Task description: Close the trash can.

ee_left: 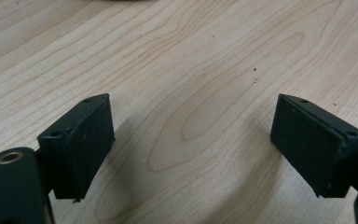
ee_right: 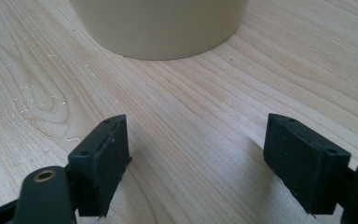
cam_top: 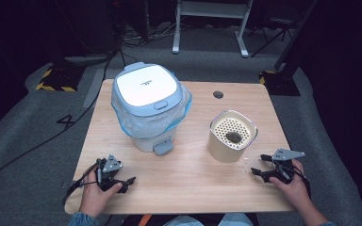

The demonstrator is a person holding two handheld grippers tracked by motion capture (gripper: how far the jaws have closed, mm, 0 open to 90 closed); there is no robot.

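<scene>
Your nearest working piece is the beige canister [cam_top: 231, 136], standing upright on the wooden table [cam_top: 188, 183] just ahead of your right gripper [cam_top: 260, 165]. From above you look straight into it: a perforated insert sits inside the rim with a dark lump [cam_top: 233, 137] resting on it. Your right gripper view gives none of that; there the canister [ee_right: 161, 28] is just a smooth curved wall rising beyond the jaws, apart from them, with bare wood in between and a few faint shiny smears on the board off the left jaw.

Your right jaws are spread wide with nothing between them. Your left gripper [cam_top: 125, 182] sits low at the near edge, its jaws also spread wide over bare wood grain, holding nothing.

Farther out, well ahead of your left jaws, stands the pedal bin [cam_top: 146, 106], lid closed, clear liner bag [cam_top: 185, 104] bunched around its rim, foot pedal [cam_top: 163, 148] facing you. Nothing lies between either gripper and the canister.
</scene>
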